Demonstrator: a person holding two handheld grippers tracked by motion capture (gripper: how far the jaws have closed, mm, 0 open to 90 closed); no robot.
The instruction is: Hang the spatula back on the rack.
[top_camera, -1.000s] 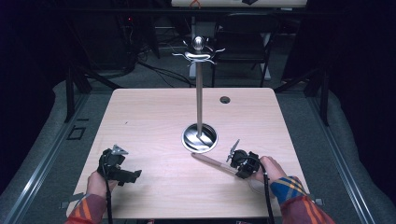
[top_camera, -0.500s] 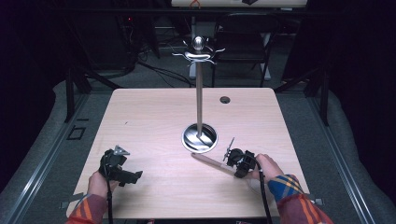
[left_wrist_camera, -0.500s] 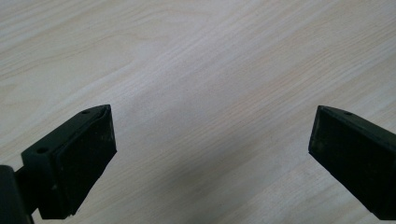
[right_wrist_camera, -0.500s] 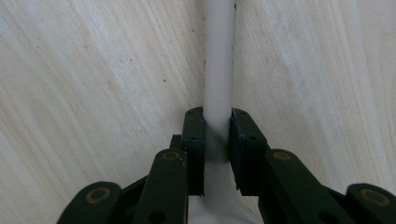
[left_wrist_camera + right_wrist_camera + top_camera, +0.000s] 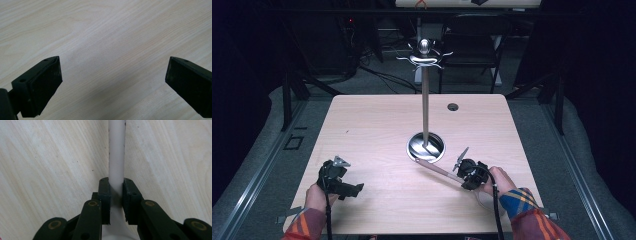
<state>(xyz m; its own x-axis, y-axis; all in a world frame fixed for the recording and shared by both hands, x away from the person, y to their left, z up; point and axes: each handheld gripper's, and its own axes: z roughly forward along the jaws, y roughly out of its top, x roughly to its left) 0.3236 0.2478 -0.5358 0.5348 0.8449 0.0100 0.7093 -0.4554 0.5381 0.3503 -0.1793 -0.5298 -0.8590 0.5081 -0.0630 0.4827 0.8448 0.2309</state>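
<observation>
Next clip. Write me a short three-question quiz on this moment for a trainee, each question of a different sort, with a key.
1. True or false: the left gripper has its jaws closed on something.
2. What does the right gripper hold? A) a pale slender rod B) the shiny round base of the metal stand C) nothing
3. Fill in: in the high view, the rod's far end lies close to the stand's ____.

Key: 1 false, the jaws stand wide apart over the bare light wooden table. 2 A. 3 base.
</observation>
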